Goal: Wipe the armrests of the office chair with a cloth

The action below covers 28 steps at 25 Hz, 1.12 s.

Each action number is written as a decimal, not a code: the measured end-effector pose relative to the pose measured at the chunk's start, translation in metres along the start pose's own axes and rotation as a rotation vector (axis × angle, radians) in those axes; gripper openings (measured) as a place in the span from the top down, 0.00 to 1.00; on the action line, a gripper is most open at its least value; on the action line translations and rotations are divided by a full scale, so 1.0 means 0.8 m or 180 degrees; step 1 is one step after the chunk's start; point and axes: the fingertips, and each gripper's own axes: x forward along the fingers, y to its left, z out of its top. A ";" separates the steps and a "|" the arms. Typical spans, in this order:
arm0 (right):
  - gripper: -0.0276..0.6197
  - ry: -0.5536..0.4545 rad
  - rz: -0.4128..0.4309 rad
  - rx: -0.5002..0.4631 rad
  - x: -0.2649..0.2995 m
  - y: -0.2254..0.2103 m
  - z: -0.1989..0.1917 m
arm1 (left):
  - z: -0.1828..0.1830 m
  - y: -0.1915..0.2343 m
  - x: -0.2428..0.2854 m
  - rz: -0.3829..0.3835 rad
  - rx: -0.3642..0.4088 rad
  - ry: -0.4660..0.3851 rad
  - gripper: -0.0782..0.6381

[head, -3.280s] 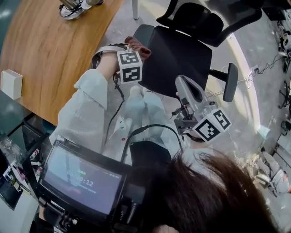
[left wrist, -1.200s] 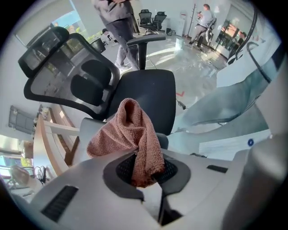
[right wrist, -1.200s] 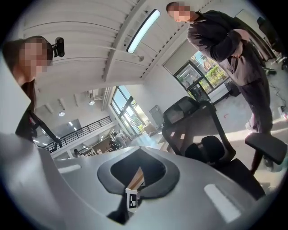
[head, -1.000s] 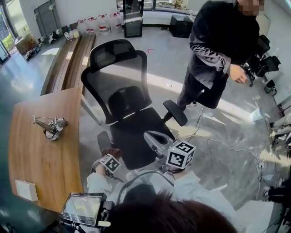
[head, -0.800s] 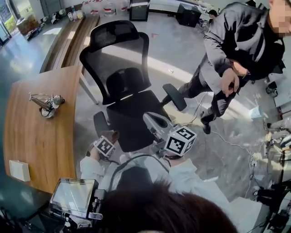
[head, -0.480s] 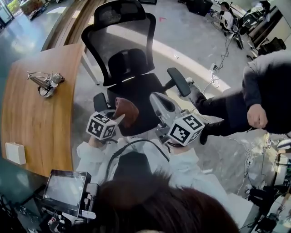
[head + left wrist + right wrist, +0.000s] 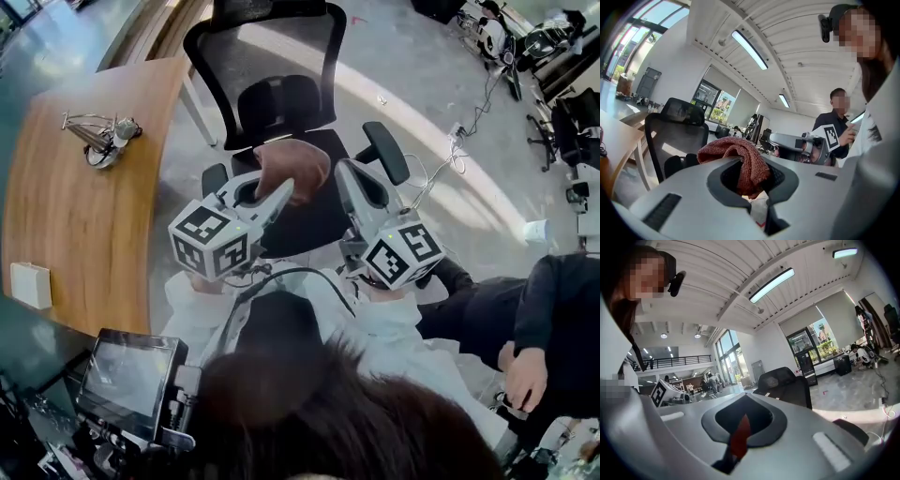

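Right now the left gripper (image 7: 281,187) is clamping a rust-red cloth (image 7: 298,166) and holding it up over the near part of the office chair (image 7: 281,103), between the left armrest (image 7: 214,178) and the right armrest (image 7: 386,152). The right gripper (image 7: 349,172) is hanging just beside it, jaws drawn together on nothing. Soft, light and floppy, the cloth is drooping over the jaws. A bunched fold is probably giving the firmest hold.
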 end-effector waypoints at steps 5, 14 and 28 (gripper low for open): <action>0.96 0.0016 0.0073 -0.0116 0.001 0.012 0.002 | 0.011 -0.010 -0.011 0.0054 0.0068 -0.0105 0.83; 0.96 0.0012 0.0256 -0.0143 0.006 0.033 0.001 | 0.018 -0.009 -0.030 0.0181 0.0059 -0.0242 0.83; 0.96 0.0068 0.0683 -0.0205 0.036 0.090 -0.007 | 0.019 0.004 -0.079 0.0465 0.0047 -0.0407 0.83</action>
